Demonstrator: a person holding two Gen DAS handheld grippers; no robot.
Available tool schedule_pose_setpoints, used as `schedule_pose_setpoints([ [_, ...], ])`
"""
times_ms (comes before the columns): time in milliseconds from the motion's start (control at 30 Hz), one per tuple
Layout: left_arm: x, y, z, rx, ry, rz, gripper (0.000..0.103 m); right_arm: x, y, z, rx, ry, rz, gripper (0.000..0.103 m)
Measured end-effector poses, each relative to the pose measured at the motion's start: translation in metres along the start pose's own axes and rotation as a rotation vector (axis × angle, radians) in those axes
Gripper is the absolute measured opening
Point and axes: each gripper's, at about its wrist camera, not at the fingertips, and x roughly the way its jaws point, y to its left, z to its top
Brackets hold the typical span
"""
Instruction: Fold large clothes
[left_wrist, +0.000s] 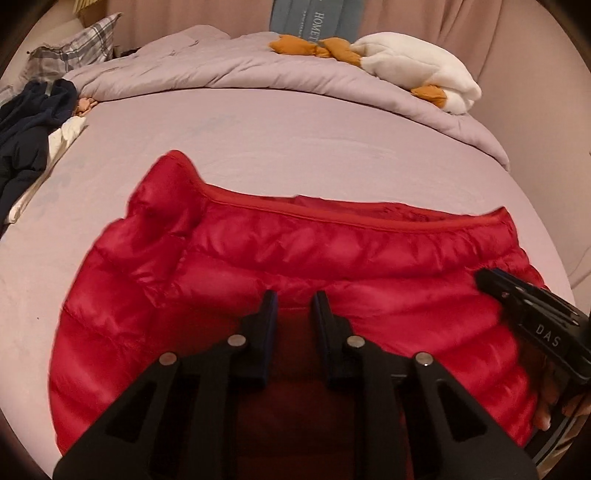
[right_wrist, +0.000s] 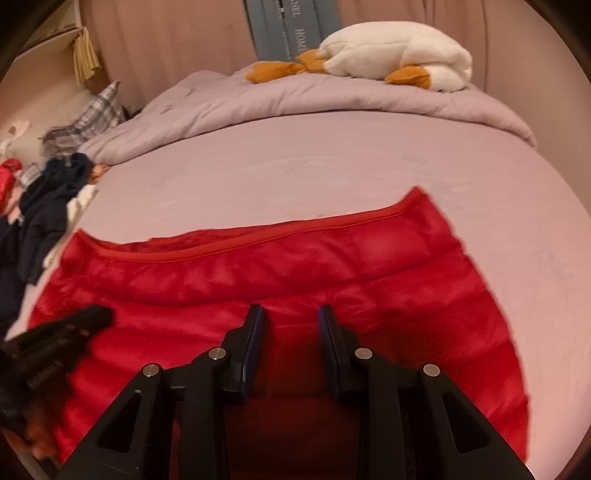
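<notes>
A red quilted down jacket (left_wrist: 332, 251) (right_wrist: 295, 266) lies spread across the pale lilac bed sheet (left_wrist: 258, 140), its piped hem on the far side. My left gripper (left_wrist: 294, 299) is over the jacket's near middle, jaws narrowly apart, with a dark fold of red fabric pinched between them. My right gripper (right_wrist: 291, 312) is low over the jacket's right half. Its jaws stand a little apart, and the quilting shows flat beneath the gap. Each gripper appears in the other's view: the right gripper (left_wrist: 487, 282) at the jacket's right edge, the left gripper (right_wrist: 99, 317), blurred, at its left.
A bunched lilac duvet (left_wrist: 295, 74) lies across the far side of the bed, with a white and orange plush goose (left_wrist: 413, 66) on it. A pile of dark clothes (left_wrist: 33, 122) and a plaid pillow (left_wrist: 77, 48) lie at the left. Curtains hang behind. A hand (left_wrist: 546, 406) holds the right gripper.
</notes>
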Motion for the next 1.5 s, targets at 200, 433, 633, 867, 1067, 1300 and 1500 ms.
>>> schedule_pose_setpoints([
  [200, 0.001, 0.027, -0.002, -0.02, -0.004, 0.065, 0.012, -0.003, -0.023, -0.002, 0.023, -0.007, -0.029, 0.016],
  [433, -0.01, 0.053, -0.004, -0.05, -0.016, 0.12, 0.009, -0.013, -0.031, -0.01, 0.035, -0.03, -0.143, 0.013],
  [633, -0.037, 0.066, -0.011, -0.09, -0.051, 0.147, 0.008, -0.031, -0.048, -0.014, 0.061, -0.042, -0.223, 0.013],
  [867, -0.076, 0.089, -0.014, -0.182, -0.085, 0.141, 0.046, -0.072, -0.076, -0.018, 0.173, -0.073, -0.194, 0.063],
  [1067, -0.097, 0.101, -0.027, -0.253, -0.093, 0.077, 0.087, -0.098, -0.109, -0.036, 0.311, -0.054, 0.004, 0.09],
  [1300, -0.082, 0.107, -0.055, -0.308, 0.0, -0.031, 0.087, -0.076, -0.112, -0.065, 0.319, 0.06, 0.162, 0.093],
  [1500, -0.064, 0.115, -0.073, -0.402, 0.026, -0.176, 0.087, -0.041, -0.112, -0.082, 0.343, 0.158, 0.255, 0.093],
])
